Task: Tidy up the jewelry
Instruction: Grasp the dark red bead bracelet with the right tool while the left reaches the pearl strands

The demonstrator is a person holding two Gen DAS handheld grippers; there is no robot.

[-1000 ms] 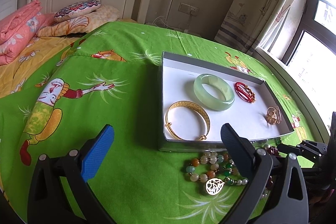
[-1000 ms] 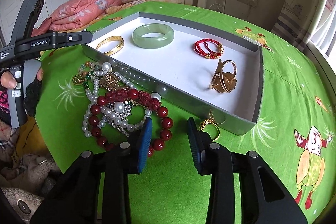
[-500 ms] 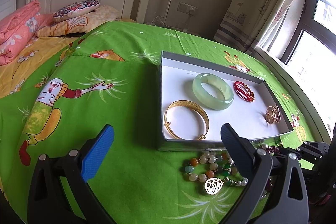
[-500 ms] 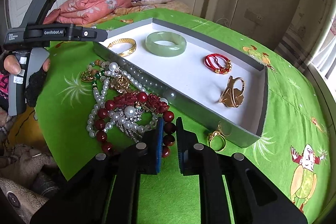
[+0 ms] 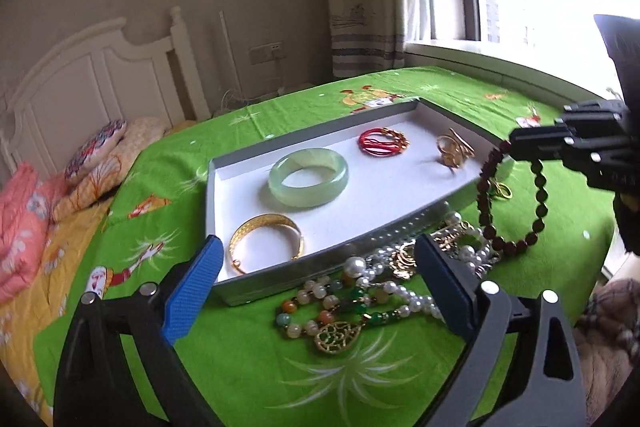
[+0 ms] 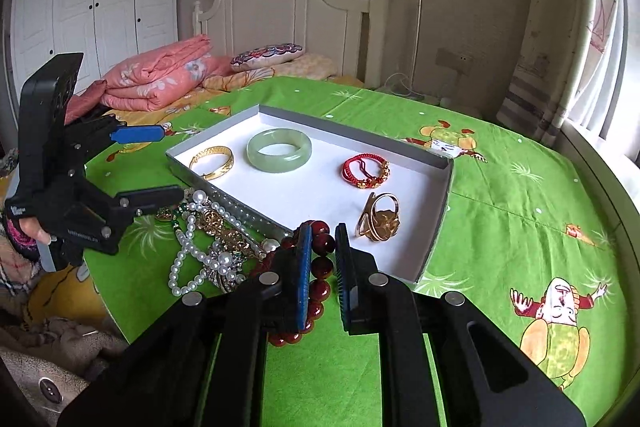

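Fingers of our left gripper (image 5: 316,291) stood wide apart and were closing in the left wrist view, with nothing pressed between them; beyond their tips lay the heap of pearl and bead strands (image 5: 384,287) on the green bedspread (image 5: 248,359), just beside the near wall of the grey tray (image 5: 224,291). Inside the tray sat the jade bangle (image 5: 308,177), the gold bangle (image 5: 266,241), the red cord bracelet (image 5: 382,143) and a gold ring (image 5: 454,151). At the right our right gripper (image 5: 516,149) held the dark red bead bracelet (image 5: 510,207), which dangled clear of the bed over the tray's corner.

From the right wrist view, our right fingers (image 6: 302,267) were nearly together, clamped on that bracelet (image 6: 320,267) by a bead or two, its loop hanging below them. The left gripper (image 6: 160,163) hovered near the tray's left end.

We judged the grip thin: round beads could roll out of the pads. The swinging loop might also catch the tray wall or snag a pearl strand and drag the heap.
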